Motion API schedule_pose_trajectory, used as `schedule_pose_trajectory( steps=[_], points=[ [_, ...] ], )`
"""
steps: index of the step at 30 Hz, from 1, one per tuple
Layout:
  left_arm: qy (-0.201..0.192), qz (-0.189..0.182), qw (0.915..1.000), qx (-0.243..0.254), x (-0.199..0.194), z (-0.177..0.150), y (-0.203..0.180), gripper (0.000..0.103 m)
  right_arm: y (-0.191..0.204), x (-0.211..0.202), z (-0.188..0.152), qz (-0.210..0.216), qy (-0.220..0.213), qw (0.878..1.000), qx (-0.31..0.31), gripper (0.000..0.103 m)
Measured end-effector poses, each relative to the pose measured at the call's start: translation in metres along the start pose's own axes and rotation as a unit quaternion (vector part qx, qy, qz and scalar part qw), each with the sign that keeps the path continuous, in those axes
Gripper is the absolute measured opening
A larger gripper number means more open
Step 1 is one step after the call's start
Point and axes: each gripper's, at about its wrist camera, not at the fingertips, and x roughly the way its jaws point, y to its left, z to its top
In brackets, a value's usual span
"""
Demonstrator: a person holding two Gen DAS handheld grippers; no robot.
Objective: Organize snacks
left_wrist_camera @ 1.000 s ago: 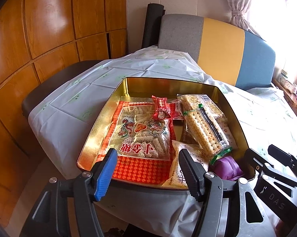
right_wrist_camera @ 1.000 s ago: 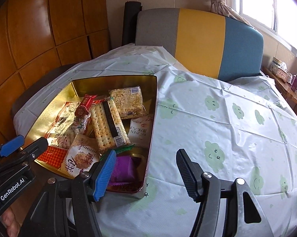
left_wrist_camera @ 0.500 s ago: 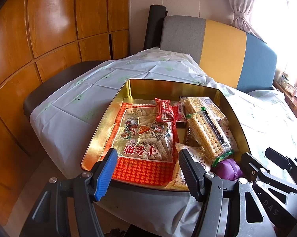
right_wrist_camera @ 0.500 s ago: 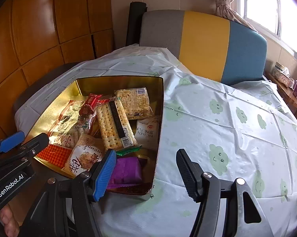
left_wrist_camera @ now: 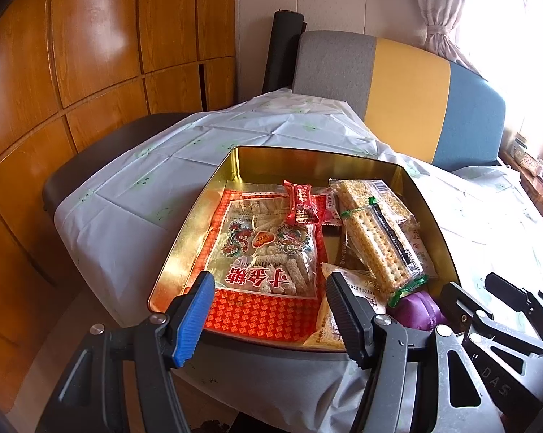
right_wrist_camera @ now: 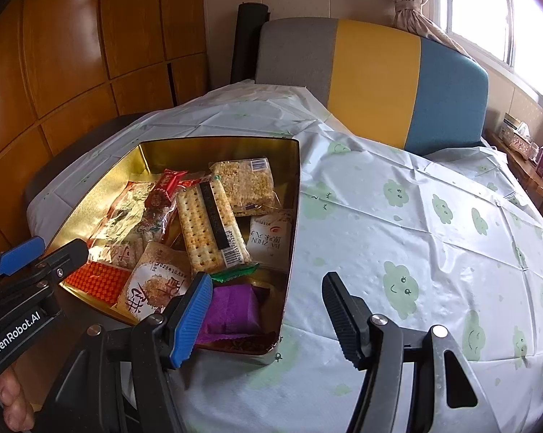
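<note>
An open gold tin [left_wrist_camera: 307,160] sits on the table and holds several snacks. Among them are a big red-and-clear candy bag [left_wrist_camera: 268,252], a small red packet [left_wrist_camera: 300,204], a cracker pack [left_wrist_camera: 376,241], a rice-crisp pack [right_wrist_camera: 244,182], a white packet [right_wrist_camera: 269,236] and a purple packet [right_wrist_camera: 231,310]. My left gripper [left_wrist_camera: 269,281] hangs open over the tin's near edge, above the candy bag. My right gripper [right_wrist_camera: 268,281] is open over the tin's near right corner with nothing between its fingers. Each gripper also shows in the other view: the right gripper [left_wrist_camera: 470,285] and the left gripper [right_wrist_camera: 58,249].
The table wears a white cloth with green cloud faces [right_wrist_camera: 416,216]. A grey, yellow and blue chair back [right_wrist_camera: 372,72] stands behind it. Wooden wall panels [left_wrist_camera: 91,54] and a dark seat [left_wrist_camera: 101,151] lie to the left. A person's fingers [right_wrist_camera: 15,404] grip the left handle.
Both views have drifted very slightly. The snacks, the tin and the jaws of both grippers stand as before.
</note>
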Motion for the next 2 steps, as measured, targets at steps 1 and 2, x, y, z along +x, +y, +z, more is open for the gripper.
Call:
schedule_pose_trajectory(
  steps=[1, 2],
  points=[
    [0.001, 0.000, 1.0000, 0.001, 0.0005, 0.0004, -0.0001, 0.065, -0.0007, 0.0003, -0.0001, 0.001, 0.000, 1.000, 0.001, 0.064],
    [0.002, -0.002, 1.0000, 0.001, 0.0004, 0.0003, -0.0001, 0.065, -0.0019, 0.0005, 0.0000, 0.001, 0.000, 1.000, 0.002, 0.064]
  ],
)
